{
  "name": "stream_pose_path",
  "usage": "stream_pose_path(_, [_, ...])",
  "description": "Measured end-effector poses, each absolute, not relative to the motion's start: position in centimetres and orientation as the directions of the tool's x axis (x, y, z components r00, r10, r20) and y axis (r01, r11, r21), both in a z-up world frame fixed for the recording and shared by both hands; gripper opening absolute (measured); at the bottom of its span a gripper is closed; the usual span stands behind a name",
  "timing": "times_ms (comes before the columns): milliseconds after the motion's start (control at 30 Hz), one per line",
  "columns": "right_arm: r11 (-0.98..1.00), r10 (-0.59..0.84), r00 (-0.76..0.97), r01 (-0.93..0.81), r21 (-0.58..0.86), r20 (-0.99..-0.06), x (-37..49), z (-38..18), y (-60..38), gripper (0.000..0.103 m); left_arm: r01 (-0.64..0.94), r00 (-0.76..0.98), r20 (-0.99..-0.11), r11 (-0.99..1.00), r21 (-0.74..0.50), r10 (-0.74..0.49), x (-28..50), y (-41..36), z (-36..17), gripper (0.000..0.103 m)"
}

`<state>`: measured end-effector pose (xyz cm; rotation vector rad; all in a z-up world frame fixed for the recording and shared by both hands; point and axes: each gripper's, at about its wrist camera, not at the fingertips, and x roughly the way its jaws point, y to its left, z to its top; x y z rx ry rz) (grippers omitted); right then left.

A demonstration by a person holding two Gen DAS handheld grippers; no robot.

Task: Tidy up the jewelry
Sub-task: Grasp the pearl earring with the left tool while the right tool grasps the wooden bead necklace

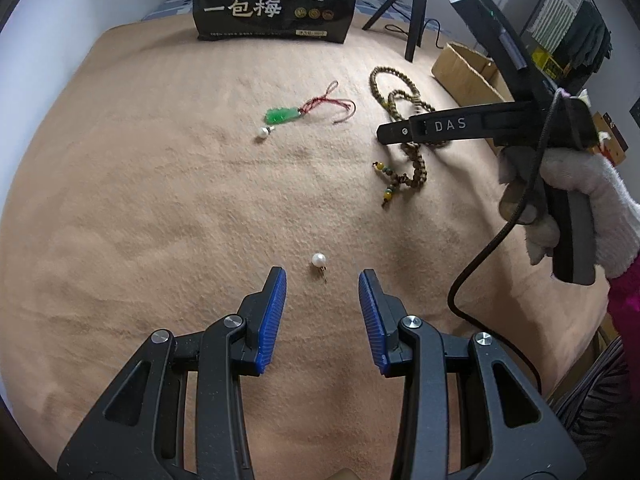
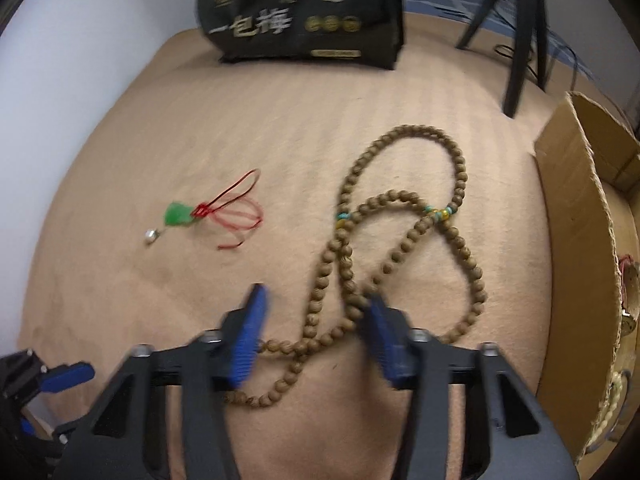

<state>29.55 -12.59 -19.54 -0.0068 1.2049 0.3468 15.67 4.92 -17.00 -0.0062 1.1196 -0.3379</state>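
Observation:
My left gripper [image 1: 322, 280] is open, low over the tan cloth, with a white pearl earring [image 1: 319, 260] lying just ahead between its fingertips. A second pearl earring [image 1: 263, 132] lies farther off beside a green jade pendant [image 1: 282, 115] on a red cord. A long brown bead necklace [image 2: 400, 240] lies looped on the cloth. My right gripper [image 2: 316, 308] is open above the necklace's near loops, empty; it shows from the side in the left wrist view [image 1: 384, 133]. The pendant [image 2: 179, 214] and an earring [image 2: 151, 236] lie to its left.
A black printed bag [image 1: 276, 0] stands at the back. A black tripod [image 1: 414, 12] stands at the back right. An open cardboard box [image 2: 580, 240] sits at the right edge of the cloth, with some jewelry inside it.

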Motion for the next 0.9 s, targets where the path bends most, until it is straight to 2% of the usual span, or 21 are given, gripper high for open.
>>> stream_pose_path(133, [0.929,0.269,0.283,-0.327,0.171,-0.921,28.6,-19.6,-11.7,0.022,0.273,0.391,-0.885,0.950,-0.149,-0.251,15.7,4.4,-17.6,0.038])
stream_pose_path(300, [0.909,0.262,0.266,-0.391,0.145,-0.928,27.2,-19.7,-10.9,0.016,0.278,0.411,-0.881,0.953,-0.123,-0.234,16.0,4.1,-17.8,0.038])
stream_pose_path(367, [0.907,0.264,0.265,-0.396,0.145,-0.927,27.1,-19.7,-11.0,0.013,0.281,0.419,-0.878,0.953,-0.116,-0.231,16.2,4.0,-18.0,0.034])
stream_pose_path(400, [0.905,0.262,0.265,-0.403,0.140,-0.928,27.0,-19.7,-10.9,0.013,0.283,0.422,-0.878,0.953,-0.111,-0.228,16.4,3.9,-18.1,0.027])
stream_pose_path(500, [0.902,0.249,0.272,-0.415,0.120,-0.929,26.7,-19.7,-10.8,0.012,0.302,0.417,-0.881,0.948,-0.097,-0.223,16.7,3.3,-18.7,0.018])
stream_pose_path(700, [0.899,0.238,0.276,-0.426,0.103,-0.931,26.4,-19.7,-11.3,0.011,0.325,0.420,-0.887,0.944,-0.050,-0.192,17.0,2.4,-19.5,0.017])
stream_pose_path(800, [0.899,0.237,0.282,-0.427,0.099,-0.930,26.2,-19.7,-11.4,0.010,0.327,0.429,-0.886,0.945,-0.031,-0.177,17.0,2.4,-19.6,0.007])
stream_pose_path(900, [0.900,0.229,0.293,-0.427,0.087,-0.928,26.0,-19.5,-10.9,0.010,0.321,0.432,-0.884,0.946,-0.032,-0.177,17.0,2.5,-19.5,0.006])
